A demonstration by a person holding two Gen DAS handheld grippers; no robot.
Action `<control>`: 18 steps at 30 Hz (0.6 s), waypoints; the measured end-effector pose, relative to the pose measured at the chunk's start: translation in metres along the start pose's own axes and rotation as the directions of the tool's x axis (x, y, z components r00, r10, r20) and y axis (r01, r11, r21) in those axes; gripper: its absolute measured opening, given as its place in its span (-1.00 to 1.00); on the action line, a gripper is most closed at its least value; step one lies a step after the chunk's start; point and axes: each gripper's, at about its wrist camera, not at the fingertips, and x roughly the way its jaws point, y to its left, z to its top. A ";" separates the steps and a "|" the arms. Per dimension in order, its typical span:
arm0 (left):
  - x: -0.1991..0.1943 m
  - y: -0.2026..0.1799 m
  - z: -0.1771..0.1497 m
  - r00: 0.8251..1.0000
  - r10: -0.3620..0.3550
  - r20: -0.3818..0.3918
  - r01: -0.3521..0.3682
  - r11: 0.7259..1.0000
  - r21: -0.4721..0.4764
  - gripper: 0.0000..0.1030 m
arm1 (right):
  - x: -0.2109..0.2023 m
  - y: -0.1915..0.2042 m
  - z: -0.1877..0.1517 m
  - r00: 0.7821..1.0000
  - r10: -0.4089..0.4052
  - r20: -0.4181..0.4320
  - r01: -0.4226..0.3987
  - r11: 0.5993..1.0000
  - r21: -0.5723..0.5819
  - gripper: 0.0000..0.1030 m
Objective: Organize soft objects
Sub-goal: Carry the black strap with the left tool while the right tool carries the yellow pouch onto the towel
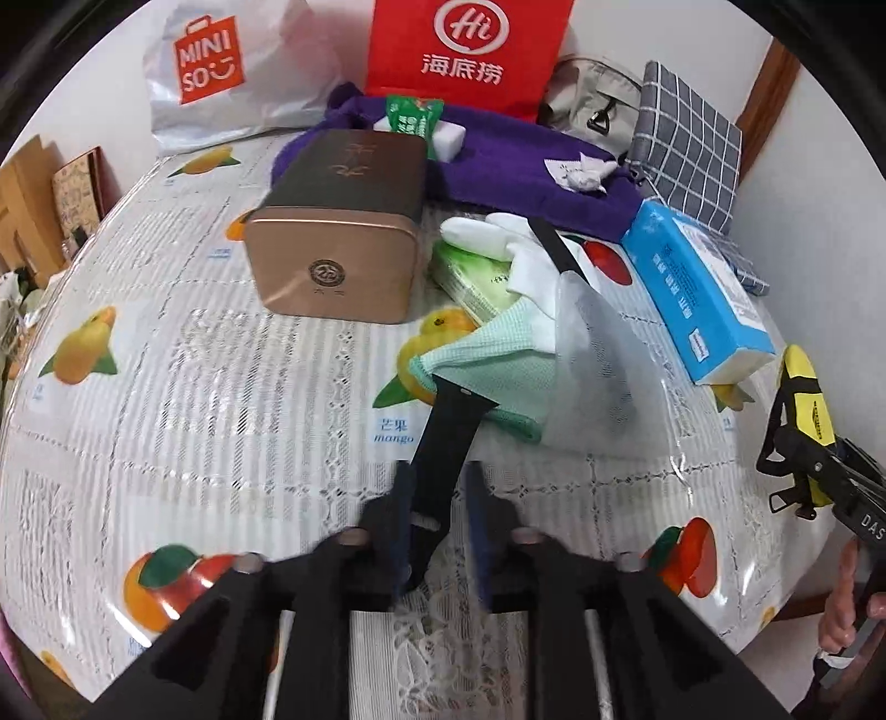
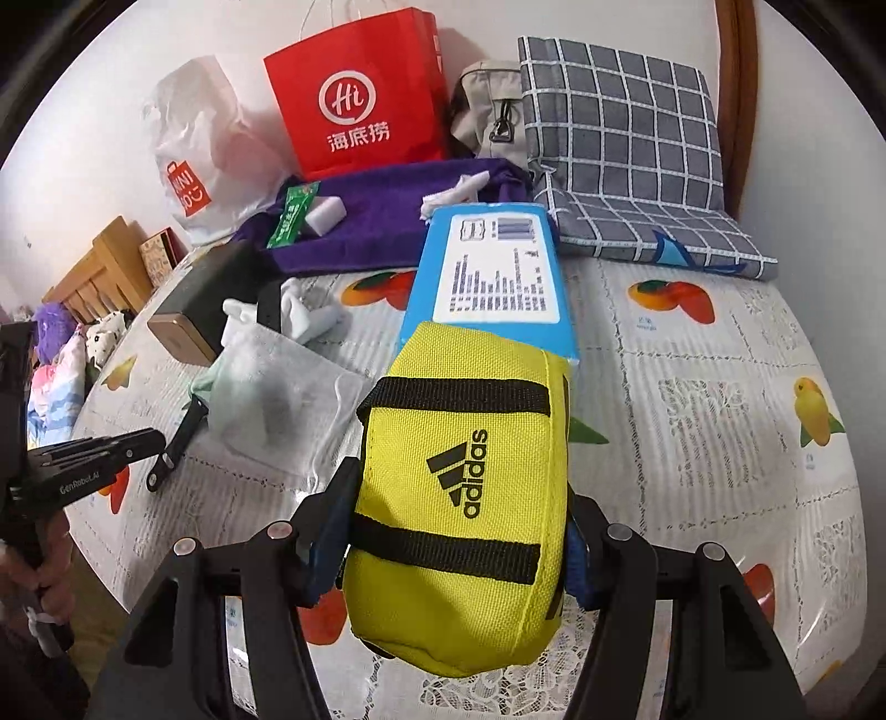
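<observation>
My right gripper (image 2: 454,531) is shut on a yellow Adidas pouch (image 2: 459,515) and holds it above the table; the pouch also shows at the right edge of the left wrist view (image 1: 803,399). My left gripper (image 1: 440,515) has its jaws close around the end of a black watch strap (image 1: 448,437) that lies on the tablecloth; I cannot tell whether they grip it. The strap runs up to a mint cloth (image 1: 487,360). A white glove (image 1: 498,243), a clear mesh bag (image 1: 598,354) and a purple towel (image 1: 498,166) lie beyond.
A gold tin box (image 1: 338,243) stands at centre left. A blue tissue box (image 1: 698,288) lies at the right. A red paper bag (image 1: 470,50), a Miniso bag (image 1: 221,72), a beige pouch (image 1: 592,99) and a checked cushion (image 2: 626,144) line the back wall.
</observation>
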 end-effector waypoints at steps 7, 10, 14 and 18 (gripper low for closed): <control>0.018 -0.013 0.005 0.997 0.078 0.020 -0.080 0.991 0.111 -0.25 | 0.002 -0.005 -0.004 1.000 -0.014 -0.012 0.014 1.000 0.001 0.21; 0.021 -0.020 0.001 0.995 0.100 0.031 -0.104 0.977 0.185 -0.39 | 0.005 -0.007 -0.004 1.000 -0.023 -0.021 0.023 1.000 0.010 0.21; 0.019 -0.020 0.001 0.998 0.058 0.021 -0.060 0.981 0.182 -0.60 | 0.009 -0.005 -0.003 0.999 -0.025 -0.027 0.025 1.000 0.009 0.21; 0.009 -0.014 0.004 1.000 0.017 0.017 -0.019 0.989 0.145 -0.62 | 0.006 0.002 -0.001 1.000 -0.019 -0.020 0.019 1.000 -0.008 0.21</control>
